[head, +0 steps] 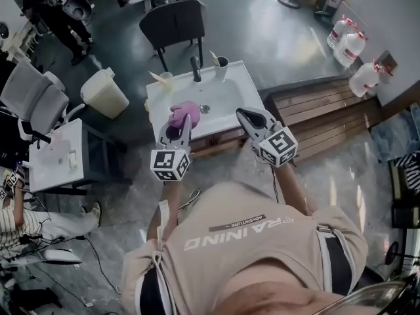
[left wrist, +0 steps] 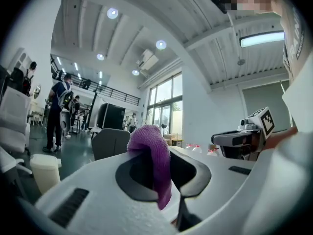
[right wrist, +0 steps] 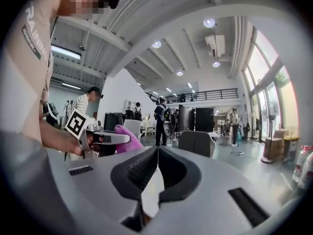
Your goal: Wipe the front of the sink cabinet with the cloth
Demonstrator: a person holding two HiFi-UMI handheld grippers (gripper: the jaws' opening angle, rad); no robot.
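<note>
Head view, looking steeply down: a purple cloth point(head: 183, 113) is bunched up and pinched at the tip of the left gripper point(head: 184, 121), which is held above the near edge of the white sink point(head: 230, 90). The cloth hangs over the basin's near left part, not against the cabinet front point(head: 220, 141), which shows only as a narrow brown strip under the sink's near rim.

In the left gripper view the jaws are closed tight on the cloth, which bulges up between them and drapes down over their inner faces.

The right gripper point(head: 244, 114) is held just beside the left one, to its right, also above the sink's near edge. In the right gripper view its two dark padded jaws meet at the tips and hold nothing.

Both grippers are held out in front of the person, whose beige shirt point(head: 262, 241) fills the bottom of the head view.

At the back of the sink stand a dark tap point(head: 195, 68) and a cup point(head: 222, 63). Behind the sink is a dark chair point(head: 173, 20). To the sink's left sits a cream bin point(head: 105, 93), and to its right a low slatted wooden platform point(head: 328, 104). Large water bottles point(head: 348, 43) stand beyond that platform, near the wall.
</note>
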